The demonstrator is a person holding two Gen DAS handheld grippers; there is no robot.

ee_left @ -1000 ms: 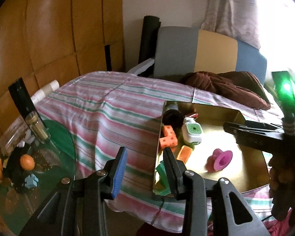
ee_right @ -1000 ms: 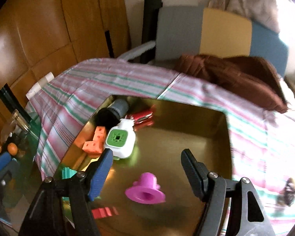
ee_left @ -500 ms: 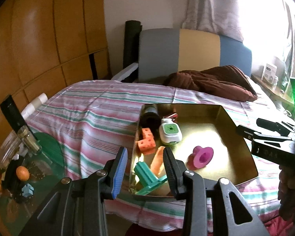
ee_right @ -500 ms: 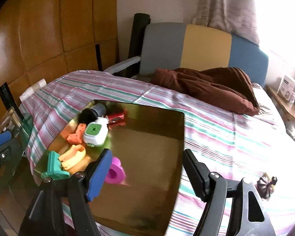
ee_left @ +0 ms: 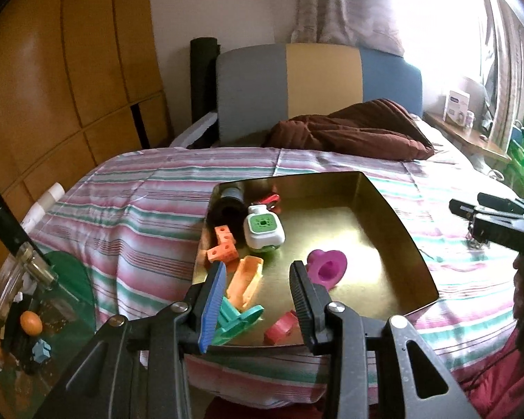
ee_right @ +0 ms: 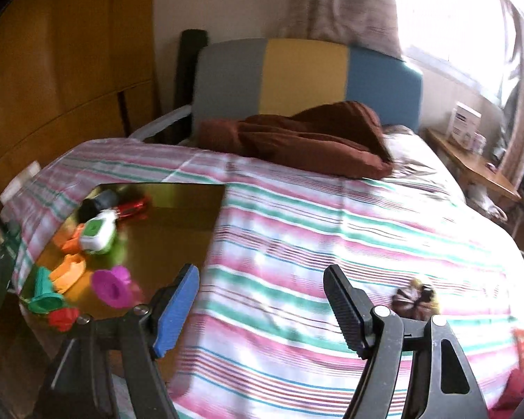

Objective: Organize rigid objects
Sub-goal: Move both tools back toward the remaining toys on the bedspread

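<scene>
Claws (ee_left: pixel 256 296) (ee_right: pixel 262 310) angled downward, empty.

A striped bed (ee_right: pixel 297 230) is carrying a gold tray (ee_left: pixel 394 216) ahead of the left tool (ee_left: pixel 258 286), a brown blanket (ee_right: pixel 307 143) lying beyond it.

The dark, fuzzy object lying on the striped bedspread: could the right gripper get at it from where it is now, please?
Probably yes. The right gripper is open and empty, and the dark object lies alone on the striped bedspread just beyond its right finger, with nothing between them.
</scene>
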